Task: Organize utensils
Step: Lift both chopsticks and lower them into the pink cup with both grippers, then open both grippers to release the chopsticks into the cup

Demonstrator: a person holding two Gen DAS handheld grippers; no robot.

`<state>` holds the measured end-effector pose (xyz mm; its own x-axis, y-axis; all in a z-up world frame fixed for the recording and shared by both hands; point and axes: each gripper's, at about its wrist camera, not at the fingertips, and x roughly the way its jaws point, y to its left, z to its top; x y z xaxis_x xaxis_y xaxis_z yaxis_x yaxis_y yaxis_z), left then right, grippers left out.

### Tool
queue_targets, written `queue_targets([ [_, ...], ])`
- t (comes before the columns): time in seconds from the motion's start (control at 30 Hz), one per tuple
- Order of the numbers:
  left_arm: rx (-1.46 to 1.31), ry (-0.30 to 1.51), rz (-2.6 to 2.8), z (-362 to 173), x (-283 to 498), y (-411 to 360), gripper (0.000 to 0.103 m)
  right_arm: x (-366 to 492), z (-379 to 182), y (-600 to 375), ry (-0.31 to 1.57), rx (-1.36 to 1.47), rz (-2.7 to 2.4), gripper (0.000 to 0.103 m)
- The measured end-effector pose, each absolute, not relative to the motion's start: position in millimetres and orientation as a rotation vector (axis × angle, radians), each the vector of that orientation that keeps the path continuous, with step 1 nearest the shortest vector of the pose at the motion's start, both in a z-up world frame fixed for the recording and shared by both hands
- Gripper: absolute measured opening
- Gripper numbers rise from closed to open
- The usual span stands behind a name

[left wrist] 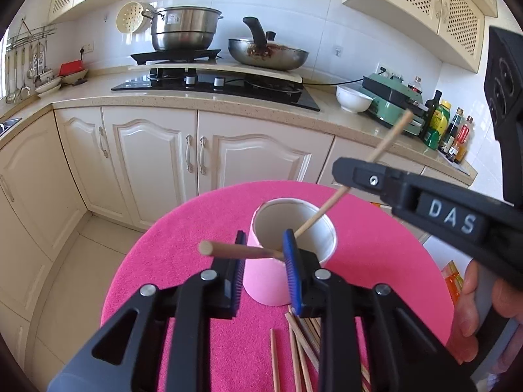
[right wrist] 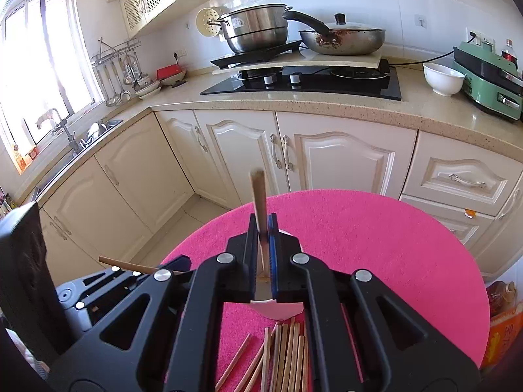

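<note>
A pink cup [left wrist: 261, 281] with a white inside stands on the round pink table [left wrist: 183, 261]. My left gripper [left wrist: 264, 254] is open at the cup's near rim, and a wooden chopstick [left wrist: 242, 251] lies across its fingers. My right gripper [right wrist: 263, 228] is shut on another chopstick [right wrist: 259, 196]; in the left wrist view that chopstick [left wrist: 330, 202] slants down into the cup, with the right gripper [left wrist: 346, 170] above the cup's right side. Several loose chopsticks [right wrist: 284, 352] lie on the table in front of the cup [right wrist: 278, 308].
Cream cabinets [left wrist: 147, 160] and a counter with a black hob [left wrist: 215, 85], a steel pot [left wrist: 183, 29], a frying pan [left wrist: 268, 54], a white bowl [left wrist: 353, 98] and bottles [left wrist: 441, 124] stand behind the table. An orange packet [right wrist: 503, 333] sits at the right.
</note>
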<state>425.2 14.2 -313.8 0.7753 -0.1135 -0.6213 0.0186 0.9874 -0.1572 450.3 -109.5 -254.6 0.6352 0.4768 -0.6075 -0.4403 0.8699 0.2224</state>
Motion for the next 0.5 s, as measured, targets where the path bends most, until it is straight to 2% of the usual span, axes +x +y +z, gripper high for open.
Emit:
queue_targets([
  [0.5,-0.151,0.685,-0.021,-302.1,410.3,29.7,0.030,443.8,-264.0,-105.6,0.744,0.055,0.492,0.007],
])
